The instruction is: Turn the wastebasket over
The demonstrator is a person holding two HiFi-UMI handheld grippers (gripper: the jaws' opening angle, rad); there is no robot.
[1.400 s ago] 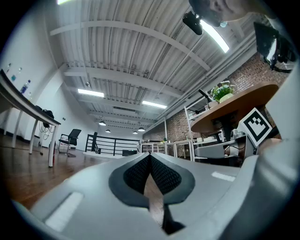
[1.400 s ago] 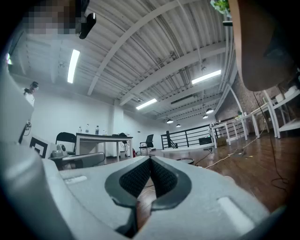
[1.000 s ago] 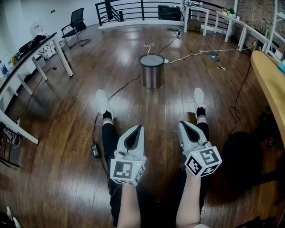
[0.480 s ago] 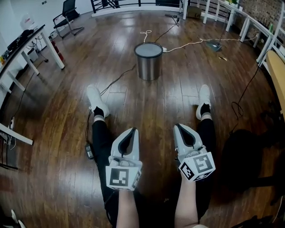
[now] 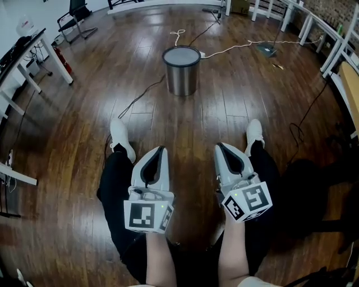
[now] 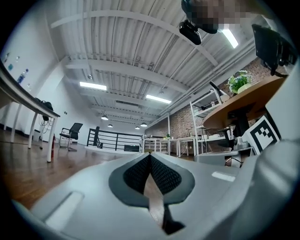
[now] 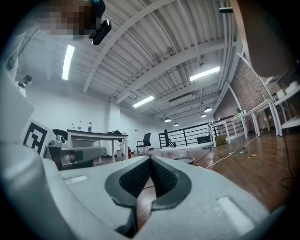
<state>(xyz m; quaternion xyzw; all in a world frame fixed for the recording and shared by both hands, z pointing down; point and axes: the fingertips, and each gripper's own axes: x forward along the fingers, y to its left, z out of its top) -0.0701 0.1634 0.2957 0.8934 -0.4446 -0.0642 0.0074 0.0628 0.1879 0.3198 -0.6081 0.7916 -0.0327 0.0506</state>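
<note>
The wastebasket (image 5: 181, 70), a metal cylinder with a dark rim and a grey top, stands on the wooden floor ahead. My left gripper (image 5: 161, 148) and right gripper (image 5: 219, 146) are held side by side well short of it, pointing toward it. Both are shut with nothing between the pads. In the right gripper view the shut tips (image 7: 150, 158) sit in front, and the wastebasket's rim (image 7: 186, 161) shows just right of them. In the left gripper view the shut tips (image 6: 149, 154) cover the basket.
Dark and white cables (image 5: 137, 100) run over the floor around the basket. White tables (image 5: 25, 50) line the left side, an office chair (image 5: 74, 12) stands at the back left, and a dark bag (image 5: 305, 196) lies at the right. The person's white shoes (image 5: 121, 137) are below the grippers.
Both grippers have moved forward toward the wastebasket, still shut. The basket looks larger and nearer, and the person's feet have shifted.
</note>
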